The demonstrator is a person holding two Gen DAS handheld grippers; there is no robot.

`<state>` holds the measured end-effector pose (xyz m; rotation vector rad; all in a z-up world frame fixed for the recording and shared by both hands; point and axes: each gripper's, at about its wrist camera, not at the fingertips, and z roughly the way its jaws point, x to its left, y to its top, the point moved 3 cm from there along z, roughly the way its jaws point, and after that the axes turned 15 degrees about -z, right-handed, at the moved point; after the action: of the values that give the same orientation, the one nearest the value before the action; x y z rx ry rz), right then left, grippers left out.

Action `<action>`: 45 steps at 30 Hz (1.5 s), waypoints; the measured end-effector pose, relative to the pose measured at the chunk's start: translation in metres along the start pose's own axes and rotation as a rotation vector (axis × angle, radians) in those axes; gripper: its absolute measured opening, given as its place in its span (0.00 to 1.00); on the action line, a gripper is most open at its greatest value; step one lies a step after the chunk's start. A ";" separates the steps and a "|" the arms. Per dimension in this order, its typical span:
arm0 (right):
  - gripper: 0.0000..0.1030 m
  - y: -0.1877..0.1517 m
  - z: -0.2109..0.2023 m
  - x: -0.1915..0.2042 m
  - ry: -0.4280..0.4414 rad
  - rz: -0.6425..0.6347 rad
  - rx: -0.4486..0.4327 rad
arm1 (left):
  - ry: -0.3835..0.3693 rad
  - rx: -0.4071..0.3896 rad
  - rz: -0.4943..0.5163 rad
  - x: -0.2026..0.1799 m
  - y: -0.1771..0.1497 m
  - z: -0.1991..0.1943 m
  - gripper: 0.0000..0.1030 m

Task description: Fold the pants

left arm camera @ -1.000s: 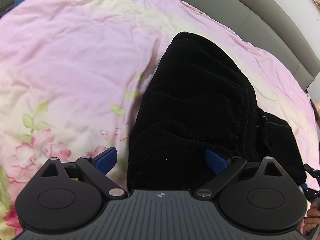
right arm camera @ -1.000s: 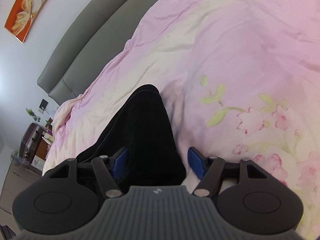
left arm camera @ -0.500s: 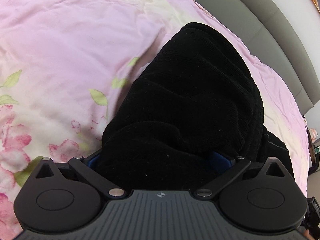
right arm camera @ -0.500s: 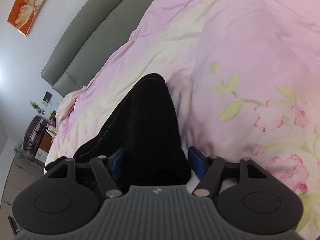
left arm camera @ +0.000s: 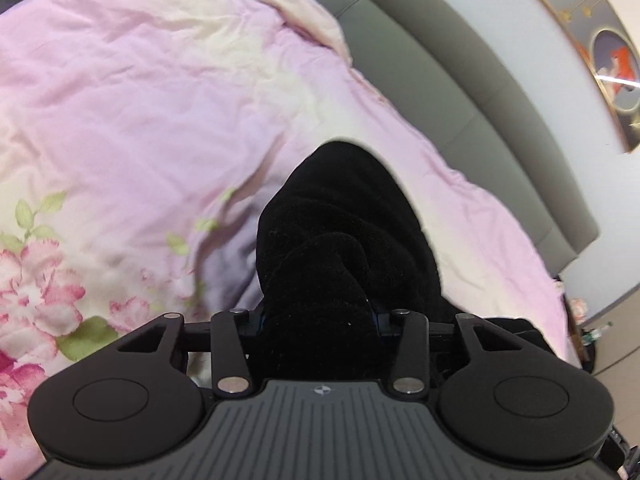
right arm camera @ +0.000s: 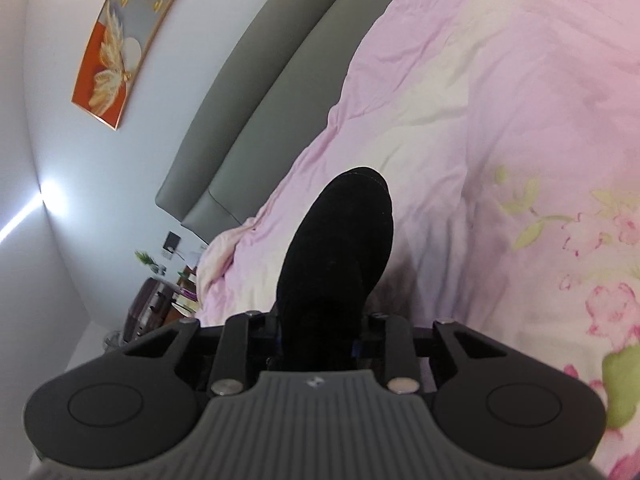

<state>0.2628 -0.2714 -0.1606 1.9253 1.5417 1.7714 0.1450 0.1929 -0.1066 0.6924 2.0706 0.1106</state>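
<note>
While both grippers are closing, the left gripper [left arm camera: 318, 322] and the right gripper [right arm camera: 320, 336] each pinch the black pants [left arm camera: 344, 232] between their fingers; the cloth stretches forward from both over the pink bed [left arm camera: 120, 120].

1. I can't see the left gripper [left arm camera: 320, 320]'s pads: the bunched black pants [left arm camera: 344, 248] bury them.
2. The right gripper [right arm camera: 320, 336]'s pads are swallowed likewise (only blue slivers show).
3. The framed picture [left arm camera: 608, 52] at 2 o'clock runs off the frame's edge.
4. The nightstand clutter [right arm camera: 160, 280] at 9 o'clock is too small to identify.
</note>
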 end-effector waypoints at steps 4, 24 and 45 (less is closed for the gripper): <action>0.23 0.000 -0.034 0.002 -0.033 0.052 0.027 | 0.021 0.050 0.006 0.007 0.007 -0.012 0.47; 0.45 -0.073 -0.037 -0.061 -0.101 0.415 0.031 | 0.120 -0.165 0.448 -0.031 -0.025 -0.062 0.60; 0.28 -0.065 -0.010 -0.018 -0.115 0.085 0.014 | 0.226 0.098 0.617 -0.015 -0.078 0.035 0.70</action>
<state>0.2203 -0.2580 -0.2122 2.0896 1.4596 1.6521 0.1462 0.1135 -0.1415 1.4176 2.0113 0.4555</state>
